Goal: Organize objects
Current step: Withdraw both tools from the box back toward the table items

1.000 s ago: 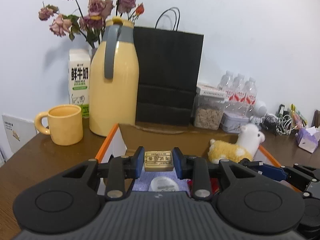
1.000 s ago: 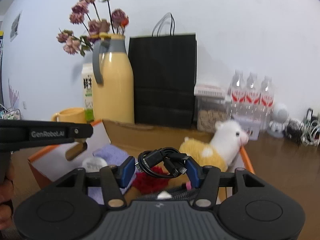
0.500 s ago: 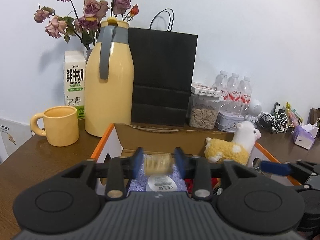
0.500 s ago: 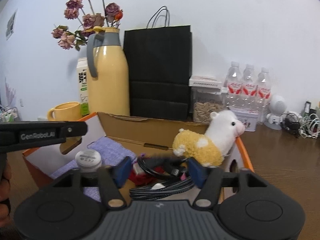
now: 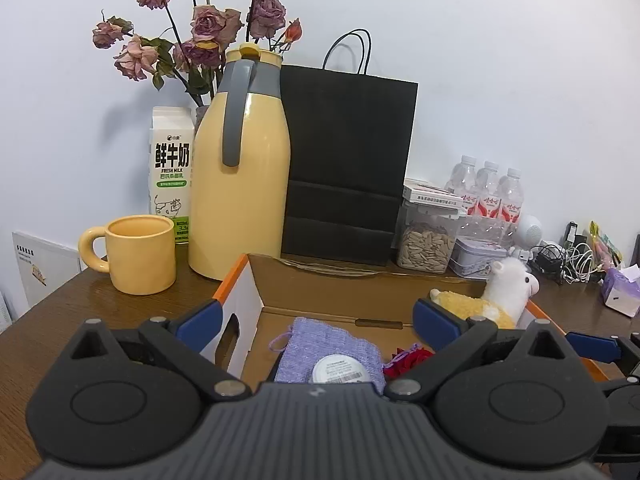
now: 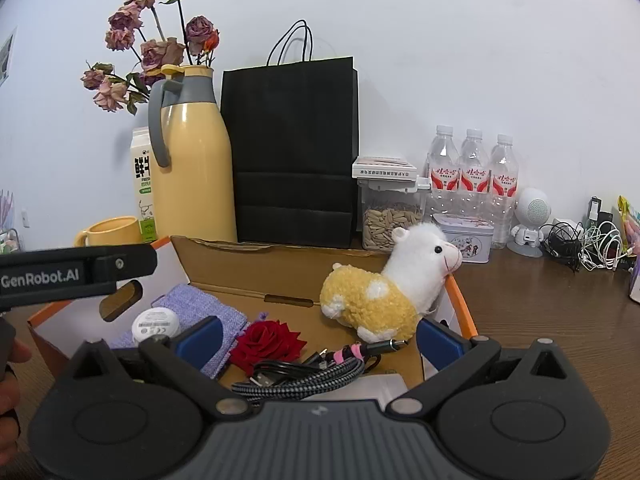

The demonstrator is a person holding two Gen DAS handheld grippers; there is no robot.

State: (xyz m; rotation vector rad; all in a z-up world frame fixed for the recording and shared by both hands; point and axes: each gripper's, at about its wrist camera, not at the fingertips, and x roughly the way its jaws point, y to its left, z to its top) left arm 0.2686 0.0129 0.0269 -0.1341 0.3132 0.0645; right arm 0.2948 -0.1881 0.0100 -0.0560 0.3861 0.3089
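Note:
An open cardboard box (image 5: pixel 332 284) (image 6: pixel 256 268) with orange edges stands in front of me. Inside lie a purple knit pouch (image 5: pixel 320 344) (image 6: pixel 200 304), a white round puck (image 5: pixel 340 368) (image 6: pixel 156 325), a red rose (image 6: pixel 268 342), a yellow and white alpaca plush (image 6: pixel 384 292) (image 5: pixel 492 296) and a bundle of black cables (image 6: pixel 304 372). My left gripper (image 5: pixel 316 320) is open and empty above the box's left side. My right gripper (image 6: pixel 320 336) is open and empty above the cables. The small wooden block is not visible.
Behind the box stand a yellow thermos (image 5: pixel 240 176), a yellow mug (image 5: pixel 136 252), a milk carton (image 5: pixel 170 172), a black paper bag (image 5: pixel 348 160), a seed jar (image 6: pixel 388 216), water bottles (image 6: pixel 472 176) and dried flowers. Tangled chargers (image 6: pixel 584 244) lie at the right.
My left gripper opened and let go of the small wooden block. My right gripper opened and dropped the black cable bundle into the box. Both pulled back and upward.

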